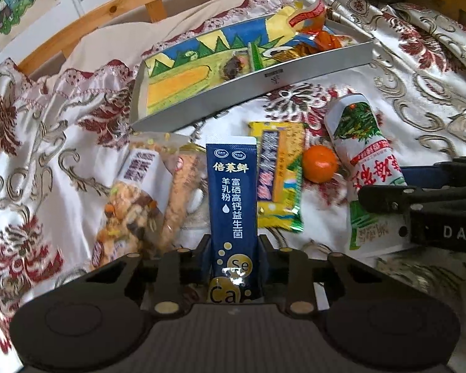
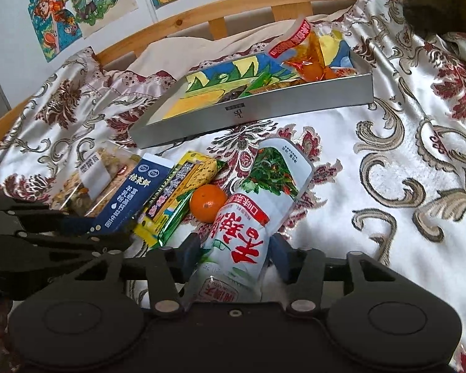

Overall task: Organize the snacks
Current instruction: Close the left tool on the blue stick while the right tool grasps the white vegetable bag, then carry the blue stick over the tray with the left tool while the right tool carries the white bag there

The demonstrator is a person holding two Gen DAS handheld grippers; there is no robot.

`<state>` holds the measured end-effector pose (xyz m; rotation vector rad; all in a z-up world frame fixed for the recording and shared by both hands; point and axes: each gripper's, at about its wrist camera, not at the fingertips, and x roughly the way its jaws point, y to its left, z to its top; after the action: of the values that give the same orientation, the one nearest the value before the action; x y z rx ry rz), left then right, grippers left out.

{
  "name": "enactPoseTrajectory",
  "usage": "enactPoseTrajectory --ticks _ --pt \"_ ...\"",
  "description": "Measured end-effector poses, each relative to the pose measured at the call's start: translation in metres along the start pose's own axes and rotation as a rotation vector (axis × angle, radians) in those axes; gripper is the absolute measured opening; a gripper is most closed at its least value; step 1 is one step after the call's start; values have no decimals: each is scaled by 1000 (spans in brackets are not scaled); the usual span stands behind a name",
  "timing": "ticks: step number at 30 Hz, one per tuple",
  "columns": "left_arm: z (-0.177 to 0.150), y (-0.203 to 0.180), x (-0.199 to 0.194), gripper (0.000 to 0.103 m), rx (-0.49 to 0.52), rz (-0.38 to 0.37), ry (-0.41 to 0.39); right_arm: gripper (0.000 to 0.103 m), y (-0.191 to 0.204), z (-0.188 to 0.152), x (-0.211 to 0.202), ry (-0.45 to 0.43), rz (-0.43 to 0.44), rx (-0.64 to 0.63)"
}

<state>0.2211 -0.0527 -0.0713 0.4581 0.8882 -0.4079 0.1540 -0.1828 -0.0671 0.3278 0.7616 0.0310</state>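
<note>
My left gripper (image 1: 234, 255) is shut on a dark blue stick sachet (image 1: 231, 199), which stands upright between its fingers; the sachet also shows in the right wrist view (image 2: 130, 194). My right gripper (image 2: 234, 253) has its fingers on either side of a white and green snack bag (image 2: 258, 205), also seen in the left wrist view (image 1: 365, 161); they look close against the bag, which lies on the bedspread. A grey tray (image 2: 264, 108) with a colourful lining holds several snacks (image 2: 307, 59) at its right end; it also shows in the left wrist view (image 1: 264, 87).
On the bedspread lie a small orange (image 2: 207, 202), a yellow packet (image 2: 177, 199), a clear nut-mix bag (image 1: 130, 199) and a tan wrapped snack (image 1: 183, 192). A wooden bed rail (image 2: 202, 15) runs behind the tray. Drawings (image 2: 77, 6) hang on the wall.
</note>
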Motion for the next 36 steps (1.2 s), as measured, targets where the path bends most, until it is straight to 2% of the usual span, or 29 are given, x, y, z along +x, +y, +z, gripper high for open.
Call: enactPoseTrajectory --ticks 7,10,15,21,27,31,36 --pt "-6 -15 -23 30 -20 -81 34 45 -5 -5 -30 -8 17 -19" --pt "-8 -20 -33 30 -42 -92 31 45 -7 -5 -45 -26 18 -29" --pt "-1 -32 -52 30 -37 -60 -39 45 -23 -7 -72 -41 43 24" --pt "25 -44 -66 30 -67 -55 -128 45 -41 1 -104 -100 47 55" --pt "65 -46 -72 30 -110 -57 -221 45 -44 53 -110 -179 73 -45" --pt "92 -43 -70 30 -125 -26 -294 45 -50 90 -99 -245 70 -110" --pt "126 -37 -52 30 -167 5 -344 46 -76 128 -67 -297 9 -126"
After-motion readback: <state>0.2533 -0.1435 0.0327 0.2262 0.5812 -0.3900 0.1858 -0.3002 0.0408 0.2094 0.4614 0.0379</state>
